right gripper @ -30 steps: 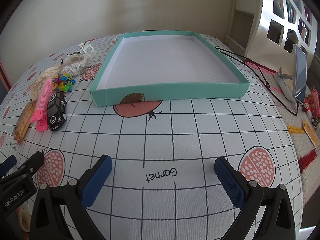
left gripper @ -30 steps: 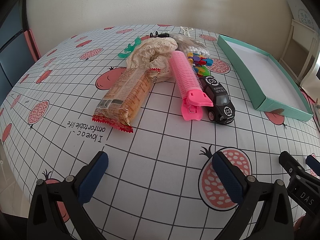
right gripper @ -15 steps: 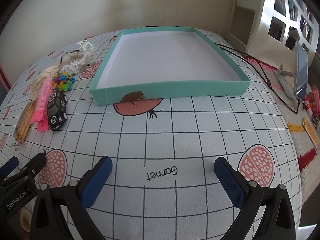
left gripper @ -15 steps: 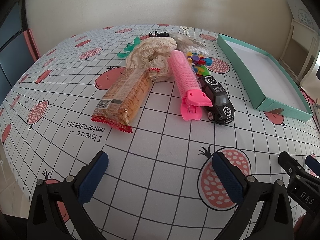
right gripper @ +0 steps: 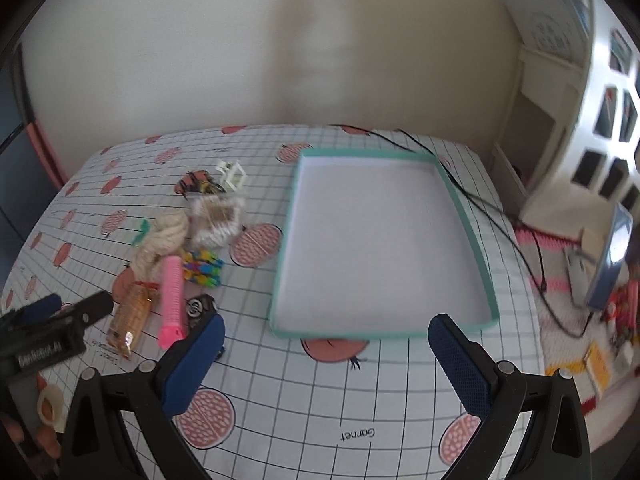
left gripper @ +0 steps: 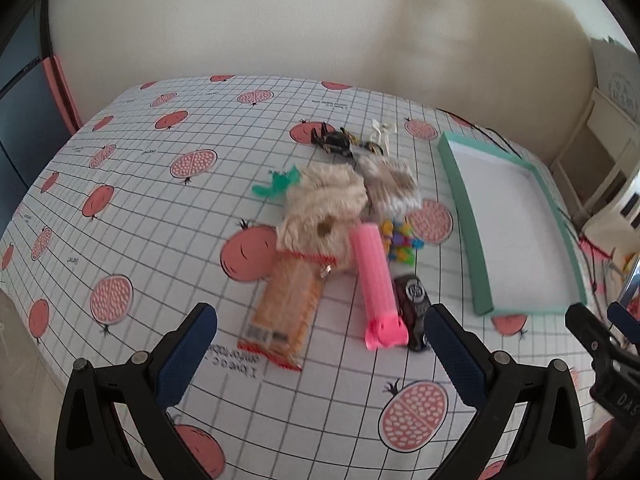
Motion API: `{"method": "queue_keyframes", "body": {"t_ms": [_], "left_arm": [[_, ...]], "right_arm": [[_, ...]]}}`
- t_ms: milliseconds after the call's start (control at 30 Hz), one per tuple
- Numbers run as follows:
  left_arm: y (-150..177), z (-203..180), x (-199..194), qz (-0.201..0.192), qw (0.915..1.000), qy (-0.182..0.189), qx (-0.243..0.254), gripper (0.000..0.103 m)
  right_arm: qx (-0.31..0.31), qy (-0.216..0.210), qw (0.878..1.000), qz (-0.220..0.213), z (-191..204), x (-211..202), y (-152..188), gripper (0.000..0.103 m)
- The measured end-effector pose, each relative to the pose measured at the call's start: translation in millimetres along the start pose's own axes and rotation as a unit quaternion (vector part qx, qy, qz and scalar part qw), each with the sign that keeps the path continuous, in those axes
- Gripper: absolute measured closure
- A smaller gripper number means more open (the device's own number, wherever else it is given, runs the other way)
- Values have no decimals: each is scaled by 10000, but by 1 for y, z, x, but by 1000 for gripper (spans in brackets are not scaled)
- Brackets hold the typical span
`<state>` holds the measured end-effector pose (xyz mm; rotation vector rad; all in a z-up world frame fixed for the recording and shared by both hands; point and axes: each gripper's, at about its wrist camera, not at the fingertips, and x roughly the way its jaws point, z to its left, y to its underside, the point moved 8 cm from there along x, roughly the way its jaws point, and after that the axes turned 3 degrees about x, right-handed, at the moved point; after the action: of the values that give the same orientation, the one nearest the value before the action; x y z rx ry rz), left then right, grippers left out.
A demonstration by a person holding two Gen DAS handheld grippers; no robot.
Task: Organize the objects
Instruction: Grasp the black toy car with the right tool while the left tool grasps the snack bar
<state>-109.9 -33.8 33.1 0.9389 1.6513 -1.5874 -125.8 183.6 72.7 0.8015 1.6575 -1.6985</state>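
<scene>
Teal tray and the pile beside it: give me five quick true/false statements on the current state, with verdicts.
1. The teal tray holds nothing. True.
2. The left gripper is shut on the snack bar. False: its jaws stand open and empty, and the bar lies on the table.
3. The black toy car lies right beside the pink hair roller. True.
4. The right gripper holds the toy car. False: it is open and holds nothing.
5. The snack bar is inside the tray. False: it lies in the pile outside the tray.
</scene>
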Motion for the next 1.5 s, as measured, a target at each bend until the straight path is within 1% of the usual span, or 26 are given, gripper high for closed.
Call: {"method": "queue_keyframes", "body": {"t_ms": [133,267,333,367,433,467,533,667,733,767,800,833,900,967,1033,1167,1233,1333,1400,1500], "left_arm": [[-20,17,1,205,9996,48,-208,0],[-25,29,10,435,9983,91,-385,0],[-23,35,19,546,9976,54,-418,1],[-22,37,23,582,9975,1,-402,3],[-20,40,32,715,9968,-40,-350,11],[-20,40,36,773,9964,-3,-355,11],[-19,42,44,890,9952,25,-398,11],[-15,42,56,1033,9936,81,-452,11],[-14,39,60,1066,9936,69,-363,11],[-14,38,61,1061,9939,44,-303,12],[-13,37,62,1047,9942,28,-257,12],[-14,35,63,1038,9943,37,-237,16],[-13,33,67,1070,9940,78,-219,23],[-9,32,71,1122,9932,122,-283,23],[-6,31,75,1182,9924,159,-307,23],[-1,29,81,1238,9916,184,-316,25],[3,29,83,1334,9901,244,-371,36],[6,29,86,1415,9880,385,-494,36],[7,31,86,1410,9880,353,-529,37],[9,31,87,1445,9875,338,-540,41]], "right_arm": [[-379,-145,9992,2,23,-3,-16,0],[-445,-445,9979,178,39,6,-20,2],[-505,-592,9966,259,45,12,-20,9],[-546,-627,9961,305,48,17,-20,11],[-602,-716,9946,446,54,26,-18,15],[-629,-786,9935,522,58,30,-17,16],[-730,-913,9911,638,66,38,-15,23],[-973,-1061,9864,799,81,52,-9,31],[-1034,-1141,9836,940,87,60,-4,39],[-1054,-1187,9820,1024,89,64,-1,40],[-1074,-1240,9803,1104,92,68,2,43],[-1100,-1297,9786,1162,95,72,6,46],[-1204,-1343,9755,1258,99,79,12,48],[-1305,-1322,9736,1327,102,87,18,51],[-1299,-1413,9709,1434,104,93,23,55],[-1269,-1509,9674,1590,109,104,32,57],[-1290,-1518,9663,1631,110,106,36,60],[-1279,-1547,9652,1675,112,109,39,62],[-1282,-1548,9645,1714,113,109,41,63],[-1330,-1549,9635,1733,116,110,43,64]]}}
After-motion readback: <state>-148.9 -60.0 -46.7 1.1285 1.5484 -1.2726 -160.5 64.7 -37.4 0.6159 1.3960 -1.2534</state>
